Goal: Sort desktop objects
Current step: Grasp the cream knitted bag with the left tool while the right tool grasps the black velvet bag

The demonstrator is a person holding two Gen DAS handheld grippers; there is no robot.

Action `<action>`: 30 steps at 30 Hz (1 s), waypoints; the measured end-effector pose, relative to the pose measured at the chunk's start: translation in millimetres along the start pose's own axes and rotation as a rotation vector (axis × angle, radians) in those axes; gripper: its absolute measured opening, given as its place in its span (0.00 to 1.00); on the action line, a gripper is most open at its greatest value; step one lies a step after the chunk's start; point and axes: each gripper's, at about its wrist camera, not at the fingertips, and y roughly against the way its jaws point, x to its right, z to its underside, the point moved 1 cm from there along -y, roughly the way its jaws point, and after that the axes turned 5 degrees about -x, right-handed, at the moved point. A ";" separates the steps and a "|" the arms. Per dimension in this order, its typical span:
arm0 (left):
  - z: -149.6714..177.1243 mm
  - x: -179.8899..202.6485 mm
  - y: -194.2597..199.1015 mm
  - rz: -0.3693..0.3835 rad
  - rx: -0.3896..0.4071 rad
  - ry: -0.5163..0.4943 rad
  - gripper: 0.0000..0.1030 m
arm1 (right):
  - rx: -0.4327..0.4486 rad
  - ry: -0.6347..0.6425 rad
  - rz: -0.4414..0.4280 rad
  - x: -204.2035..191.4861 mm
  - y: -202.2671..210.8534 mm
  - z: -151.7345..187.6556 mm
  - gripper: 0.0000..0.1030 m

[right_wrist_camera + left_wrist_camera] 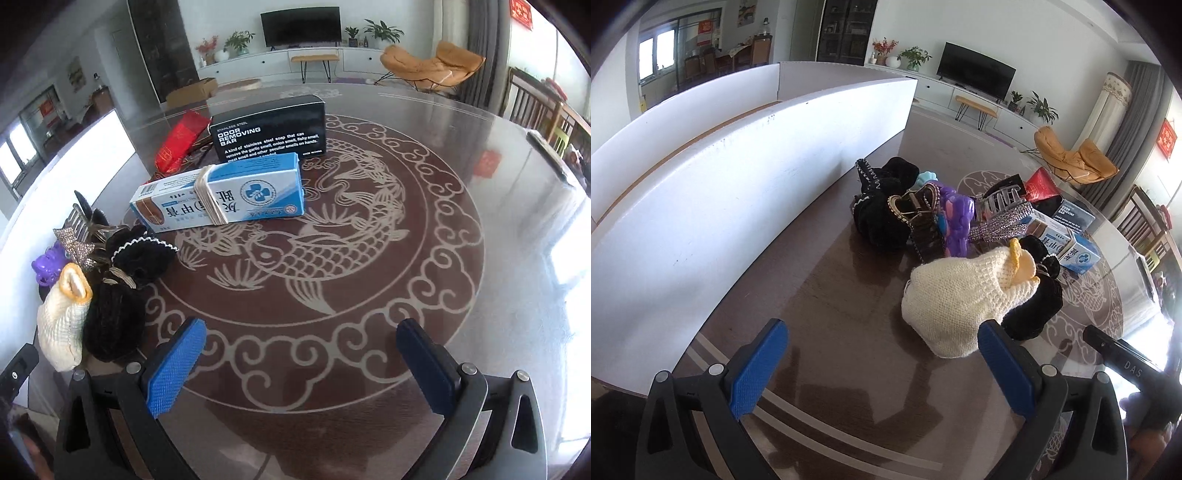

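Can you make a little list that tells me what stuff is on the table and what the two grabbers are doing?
surface: round brown table with fish pattern
boxes: blue-and-white carton with rubber bands; black "Odor Removing Bar" box
soft items: cream knitted pouch; black fuzzy scrunchie
clips: purple plastic hair claw
left hand-held gripper: open, empty
right hand-held gripper: open, empty

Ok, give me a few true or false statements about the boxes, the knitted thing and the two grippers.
1. The left gripper is shut on the cream knitted pouch. False: it is open, holding nothing.
2. A rubber band wraps the blue and white box. True.
3. The black box reads "odor removing bar". True.
4. The right gripper holds the red packet. False: it is open and empty, and the packet lies beside the black box.
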 end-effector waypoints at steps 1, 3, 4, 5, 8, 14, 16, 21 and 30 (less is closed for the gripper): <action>0.8 4.3 -1.2 -0.003 -0.003 -0.017 1.00 | -0.006 0.029 0.009 0.8 -0.3 5.6 1.00; 2.6 12.2 -2.5 -0.008 -0.005 -0.052 1.00 | 0.006 0.098 0.034 -2.4 1.1 15.7 1.00; 3.6 16.0 -2.7 -0.013 -0.004 -0.070 1.00 | 0.019 0.113 0.026 -4.5 3.4 19.0 1.00; 4.7 19.5 -2.5 -0.018 -0.002 -0.089 1.00 | 0.020 0.122 0.025 -6.4 4.4 21.4 1.00; 7.7 26.7 -0.2 -0.036 0.009 -0.129 1.00 | 0.034 0.115 0.012 -11.0 2.8 21.7 1.00; 5.8 22.9 -2.9 -0.022 -0.006 -0.123 1.00 | 0.053 0.124 0.007 -10.8 1.3 22.4 1.00; 4.7 22.7 -4.3 -0.017 -0.013 -0.118 1.00 | 0.054 0.124 0.007 -10.4 0.9 22.2 1.00; 6.8 24.6 -4.6 -0.023 -0.011 -0.130 1.00 | 0.054 0.124 0.007 -10.5 0.9 22.3 1.00; -6.1 19.7 9.4 -0.041 0.092 -0.104 1.00 | 0.054 0.123 0.007 -10.6 0.9 22.4 1.00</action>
